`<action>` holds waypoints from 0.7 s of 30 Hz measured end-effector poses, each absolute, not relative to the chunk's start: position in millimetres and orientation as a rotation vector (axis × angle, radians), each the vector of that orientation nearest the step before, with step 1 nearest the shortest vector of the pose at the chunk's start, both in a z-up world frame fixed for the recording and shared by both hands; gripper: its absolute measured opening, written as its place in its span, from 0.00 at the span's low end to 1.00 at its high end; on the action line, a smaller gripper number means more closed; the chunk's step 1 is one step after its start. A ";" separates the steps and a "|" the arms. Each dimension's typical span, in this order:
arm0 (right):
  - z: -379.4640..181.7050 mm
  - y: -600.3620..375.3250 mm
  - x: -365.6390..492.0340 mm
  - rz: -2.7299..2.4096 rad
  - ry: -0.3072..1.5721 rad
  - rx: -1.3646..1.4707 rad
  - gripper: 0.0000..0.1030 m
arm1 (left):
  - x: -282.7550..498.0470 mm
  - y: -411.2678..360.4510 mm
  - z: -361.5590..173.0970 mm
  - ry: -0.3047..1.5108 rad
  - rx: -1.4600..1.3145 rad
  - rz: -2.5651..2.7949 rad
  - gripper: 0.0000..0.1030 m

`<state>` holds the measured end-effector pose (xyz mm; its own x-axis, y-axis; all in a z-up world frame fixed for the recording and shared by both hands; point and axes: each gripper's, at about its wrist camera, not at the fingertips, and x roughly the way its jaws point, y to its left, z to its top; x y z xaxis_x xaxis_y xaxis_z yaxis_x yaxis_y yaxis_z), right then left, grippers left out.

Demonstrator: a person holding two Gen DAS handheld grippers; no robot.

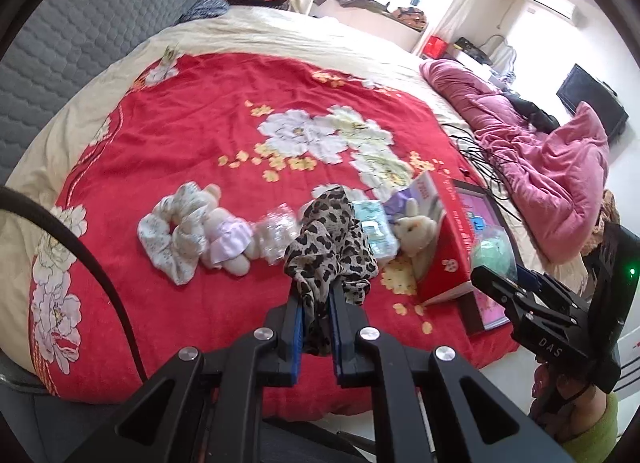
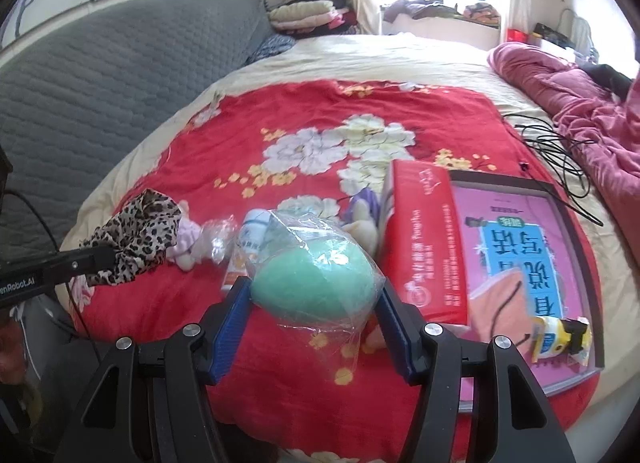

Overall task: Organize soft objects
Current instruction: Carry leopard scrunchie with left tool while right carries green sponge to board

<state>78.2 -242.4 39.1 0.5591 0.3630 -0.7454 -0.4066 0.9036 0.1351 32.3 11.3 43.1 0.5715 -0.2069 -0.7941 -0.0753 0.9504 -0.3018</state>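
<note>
My left gripper (image 1: 316, 295) is shut on a leopard-print scrunchie (image 1: 330, 247) and holds it above the red floral blanket (image 1: 200, 111); the scrunchie also shows in the right wrist view (image 2: 136, 231). My right gripper (image 2: 314, 291) is shut on a green egg-shaped sponge in clear plastic wrap (image 2: 316, 283), held above the blanket. On the blanket lie a white floral scrunchie (image 1: 172, 235), a small plush doll in a pink skirt (image 1: 228, 239), a crinkled clear packet (image 1: 276, 235), a tissue pack (image 1: 374, 231) and a cream plush rabbit (image 1: 414, 231).
A red box (image 2: 424, 239) leans on a pink picture book (image 2: 532, 255) at the blanket's right. A small yellow packet (image 2: 560, 339) lies on the book. Black cables (image 2: 560, 151) and a pink quilt (image 1: 540, 159) lie to the right. A grey padded headboard (image 2: 100, 75) is on the left.
</note>
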 end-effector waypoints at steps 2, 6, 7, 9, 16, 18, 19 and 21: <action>44.4 -250.5 76.7 0.443 0.852 -0.042 0.61 | 31.9 2.7 50.2 0.950 -0.306 -0.093 0.11; 53.2 -266.1 74.6 0.429 0.830 -0.021 0.61 | 32.1 -13.5 61.9 0.930 -0.287 -0.122 0.11; 55.2 -270.7 73.9 0.423 0.825 -0.016 0.61 | 32.4 -17.5 64.2 0.928 -0.281 -0.129 0.11; 58.5 -278.2 73.0 0.412 0.818 -0.010 0.61 | 32.6 -26.9 68.5 0.919 -0.267 -0.144 0.11; 69.5 -313.3 67.7 0.367 0.788 0.020 0.61 | 35.6 -59.7 79.7 0.908 -0.235 -0.203 0.11; 72.2 -326.1 66.3 0.348 0.781 0.028 0.61 | 37.9 -71.1 83.3 0.904 -0.221 -0.220 0.11; 72.8 -331.2 65.5 0.337 0.777 0.029 0.61 | 38.8 -76.6 85.2 0.902 -0.213 -0.232 0.11; 74.6 -345.6 64.8 0.310 0.769 0.038 0.61 | 40.8 -88.1 89.1 0.896 -0.202 -0.252 0.11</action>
